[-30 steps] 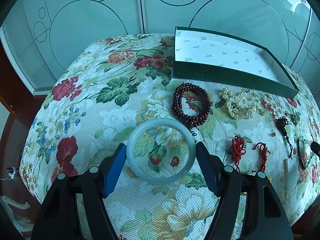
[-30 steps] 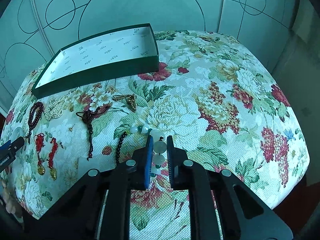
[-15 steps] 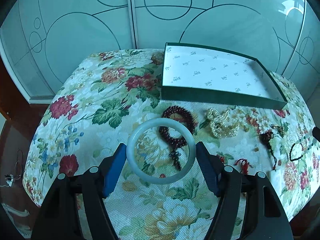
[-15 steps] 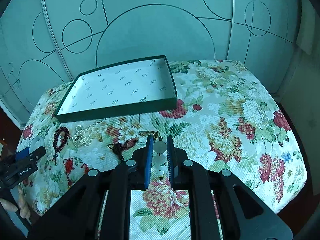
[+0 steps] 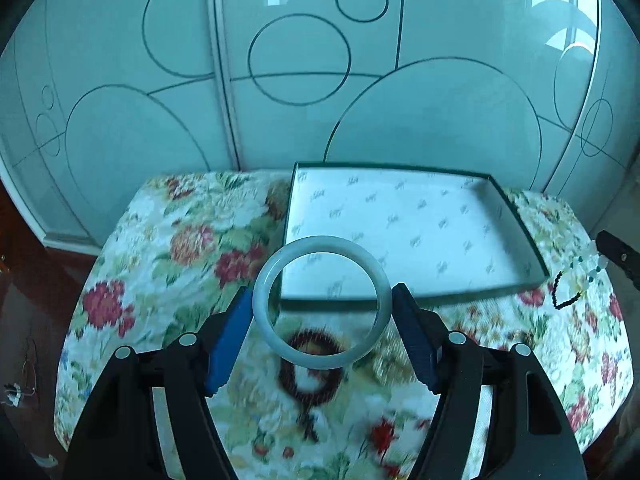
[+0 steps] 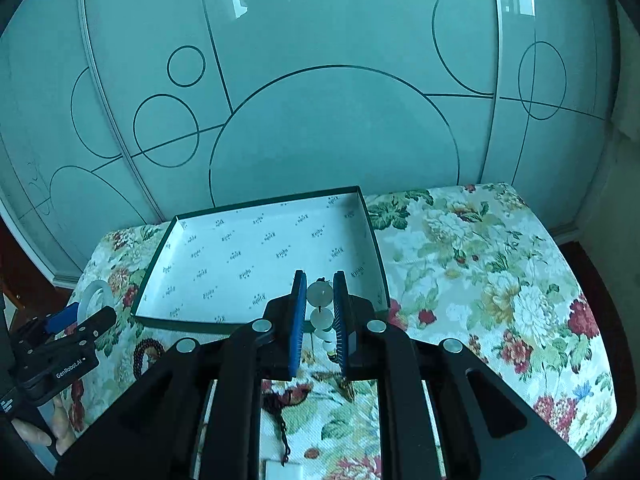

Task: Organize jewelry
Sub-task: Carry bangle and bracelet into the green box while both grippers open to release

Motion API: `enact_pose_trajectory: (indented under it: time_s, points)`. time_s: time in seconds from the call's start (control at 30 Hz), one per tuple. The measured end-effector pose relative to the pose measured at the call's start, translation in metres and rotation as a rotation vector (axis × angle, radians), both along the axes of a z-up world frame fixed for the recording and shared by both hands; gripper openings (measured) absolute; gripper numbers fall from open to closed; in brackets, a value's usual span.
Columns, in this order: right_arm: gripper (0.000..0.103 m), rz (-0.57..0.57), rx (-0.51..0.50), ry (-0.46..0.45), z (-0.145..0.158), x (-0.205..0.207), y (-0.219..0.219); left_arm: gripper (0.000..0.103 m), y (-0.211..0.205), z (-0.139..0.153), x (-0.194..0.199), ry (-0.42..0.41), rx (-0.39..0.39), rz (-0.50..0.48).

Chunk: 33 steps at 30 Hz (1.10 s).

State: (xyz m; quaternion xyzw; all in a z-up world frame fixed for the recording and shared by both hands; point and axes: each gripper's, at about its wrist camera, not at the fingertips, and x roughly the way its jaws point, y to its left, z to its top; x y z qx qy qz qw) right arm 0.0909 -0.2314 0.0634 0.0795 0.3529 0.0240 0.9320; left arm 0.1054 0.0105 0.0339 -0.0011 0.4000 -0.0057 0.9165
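left gripper (image 5: 322, 320): jaws wide, clamping jade bangle (image 5: 322, 301) across its ring.
right gripper (image 6: 318, 316): narrow, pinching bead strand (image 6: 320, 312).
green box (image 6: 376, 240): ahead of both, nearer the right.

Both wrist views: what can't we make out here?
- Pale jade bangle in the left gripper, left wrist view: contact with the blue pads hidden.
- Dark red bead bracelet, same view: motion-blurred.
- White bead strand in the right gripper, right wrist view: lower end hidden behind fingers.

bangle (image 5: 322, 302): pale green | box (image 5: 404, 304): dark green | cloth (image 5: 180, 248): floral
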Motion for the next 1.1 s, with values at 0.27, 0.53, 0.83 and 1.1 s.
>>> enact_pose_trajectory:
  time_s: [0.27, 0.53, 0.83, 1.1]
  points:
    - [0.013, 0.009, 0.014, 0.028, -0.020, 0.052, -0.001, 0.070, -0.021, -0.008, 0.061, -0.015, 0.002, -0.006]
    - [0.013, -0.028, 0.025, 0.171, -0.087, 0.093, -0.012, 0.070, -0.031, -0.071, 0.105, 0.117, 0.000, -0.020]
    - [0.027, -0.045, 0.023, 0.211, -0.112, 0.100, -0.014, 0.073, -0.039, -0.101, 0.113, 0.132, 0.065, -0.027]
    - [0.031, -0.048, 0.031, 0.156, -0.092, 0.085, -0.012, 0.078, -0.040, -0.082, 0.105, 0.110, 0.049, -0.030]
